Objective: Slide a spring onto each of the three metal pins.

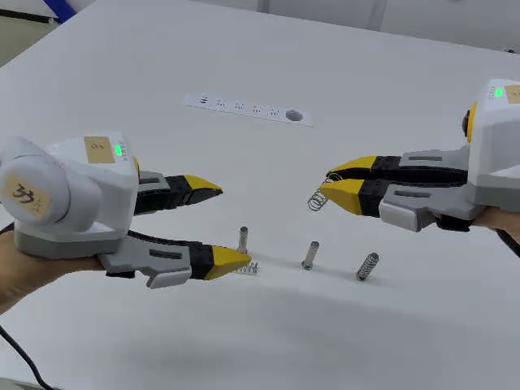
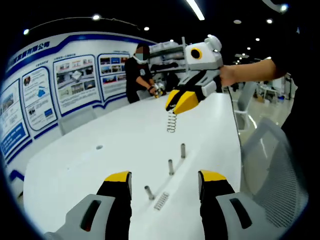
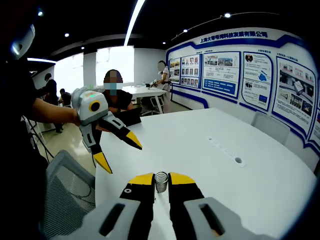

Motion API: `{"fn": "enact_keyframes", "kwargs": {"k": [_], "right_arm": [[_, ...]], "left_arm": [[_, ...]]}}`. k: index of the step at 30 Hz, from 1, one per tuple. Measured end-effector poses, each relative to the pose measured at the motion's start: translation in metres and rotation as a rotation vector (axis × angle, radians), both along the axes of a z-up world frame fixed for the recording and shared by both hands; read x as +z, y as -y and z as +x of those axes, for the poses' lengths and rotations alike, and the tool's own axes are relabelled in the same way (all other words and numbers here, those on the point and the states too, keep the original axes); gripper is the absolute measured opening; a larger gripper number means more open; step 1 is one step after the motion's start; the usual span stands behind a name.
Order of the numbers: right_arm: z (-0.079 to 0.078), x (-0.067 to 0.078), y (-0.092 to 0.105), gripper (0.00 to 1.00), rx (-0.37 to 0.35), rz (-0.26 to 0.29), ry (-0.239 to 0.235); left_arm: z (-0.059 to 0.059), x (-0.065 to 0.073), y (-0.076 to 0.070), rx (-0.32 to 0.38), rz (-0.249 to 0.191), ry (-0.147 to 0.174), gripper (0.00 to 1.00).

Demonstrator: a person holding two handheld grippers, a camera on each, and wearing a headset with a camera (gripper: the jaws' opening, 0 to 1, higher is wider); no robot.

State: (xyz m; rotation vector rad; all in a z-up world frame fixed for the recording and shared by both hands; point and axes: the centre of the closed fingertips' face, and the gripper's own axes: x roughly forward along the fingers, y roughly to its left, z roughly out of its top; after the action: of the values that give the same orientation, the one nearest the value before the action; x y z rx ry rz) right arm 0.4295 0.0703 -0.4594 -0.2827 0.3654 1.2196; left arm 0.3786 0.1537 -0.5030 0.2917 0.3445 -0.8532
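Above the white table (image 1: 162, 122), the right gripper (image 1: 327, 184) pinches a spring (image 1: 316, 200) at its tips; the left gripper (image 1: 234, 225) hangs wide open near a pin (image 1: 243, 238)

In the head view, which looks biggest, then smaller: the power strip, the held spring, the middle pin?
Largest: power strip.
Then held spring and middle pin look about alike; too close to rank.

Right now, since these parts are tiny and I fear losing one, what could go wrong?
The right gripper holds its spring by one end, so it may slip or swing. The open left gripper has one tip beside an upright pin and a loose spring, which it might knock.
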Motion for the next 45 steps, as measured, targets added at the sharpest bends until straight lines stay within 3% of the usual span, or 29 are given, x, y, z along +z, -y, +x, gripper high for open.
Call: {"fn": "enact_keyframes", "kwargs": {"k": [4,11,14,22,29,35,41,45], "right_arm": [[0.012,-0.011,0.004,0.11,-0.035,-0.026,-0.006],[0.025,-0.05,0.011,0.11,-0.065,-0.128,-0.011],[0.027,-0.066,0.013,0.11,-0.077,-0.147,-0.035],[0.033,-0.097,0.012,0.11,-0.103,-0.163,-0.116],[0.036,-0.108,0.012,0.11,-0.122,-0.172,-0.165],[0.032,-0.11,0.01,0.11,-0.116,-0.167,-0.179],[0.03,-0.118,0.01,0.11,-0.107,-0.191,-0.172],[0.026,-0.13,0.009,0.11,-0.082,-0.241,-0.139]], "left_arm": [[0.002,-0.001,-0.008,0.034,-0.021,-0.016,0.7],[0.006,-0.004,-0.017,0.076,-0.035,-0.028,0.78],[0.004,-0.005,-0.02,0.073,-0.032,-0.034,0.75],[0.003,-0.009,-0.031,0.106,-0.042,-0.058,0.82],[0.0,-0.013,-0.041,0.128,-0.041,-0.07,0.79],[0.0,-0.014,-0.045,0.14,-0.04,-0.071,0.78],[0.0,-0.015,-0.043,0.14,-0.04,-0.076,0.78],[0.0,-0.017,-0.046,0.148,-0.038,-0.081,0.77]]}}
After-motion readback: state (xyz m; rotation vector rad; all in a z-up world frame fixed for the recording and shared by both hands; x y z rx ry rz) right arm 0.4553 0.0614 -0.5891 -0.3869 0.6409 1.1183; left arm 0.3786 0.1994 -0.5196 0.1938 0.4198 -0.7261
